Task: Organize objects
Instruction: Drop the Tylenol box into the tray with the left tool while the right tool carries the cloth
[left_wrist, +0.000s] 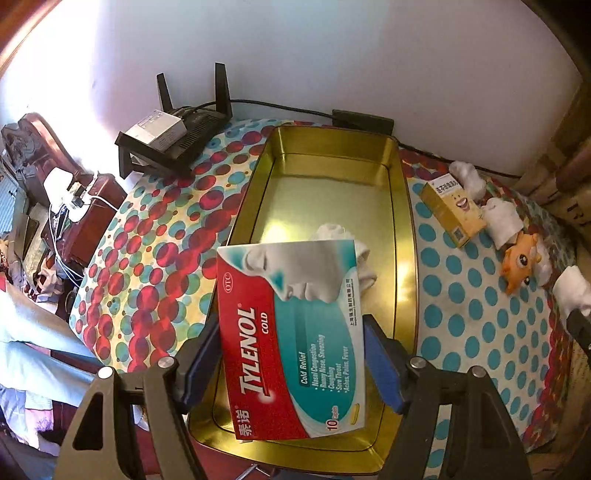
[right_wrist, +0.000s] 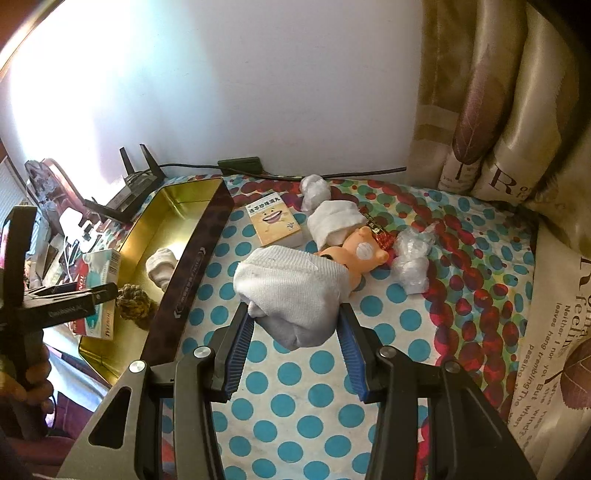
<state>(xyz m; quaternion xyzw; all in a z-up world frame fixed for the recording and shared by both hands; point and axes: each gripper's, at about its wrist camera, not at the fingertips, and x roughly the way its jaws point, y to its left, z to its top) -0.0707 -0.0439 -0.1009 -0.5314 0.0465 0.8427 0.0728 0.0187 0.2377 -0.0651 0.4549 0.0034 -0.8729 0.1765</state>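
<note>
My left gripper (left_wrist: 291, 354) is shut on a red and teal Tylenol Cold box (left_wrist: 295, 332) and holds it over the near end of the gold metal tray (left_wrist: 404, 236). A rolled white sock (left_wrist: 364, 266) lies in the tray behind the box. In the right wrist view my right gripper (right_wrist: 295, 325) has its blue pads on both sides of a rolled white cloth (right_wrist: 291, 291) on the dotted tablecloth; the jaws look closed on it. The tray (right_wrist: 199, 229) lies to its left, with the sock (right_wrist: 160, 266) and a rope knot (right_wrist: 135, 301) inside.
A yellow medicine box (right_wrist: 273, 219), another white roll (right_wrist: 334, 221), an orange toy figure (right_wrist: 364, 251) and two plastic-wrapped bundles (right_wrist: 412, 262) lie behind the cloth. A black router (left_wrist: 173, 140) stands at the back left. A curtain (right_wrist: 498, 110) hangs on the right. The wall is close behind.
</note>
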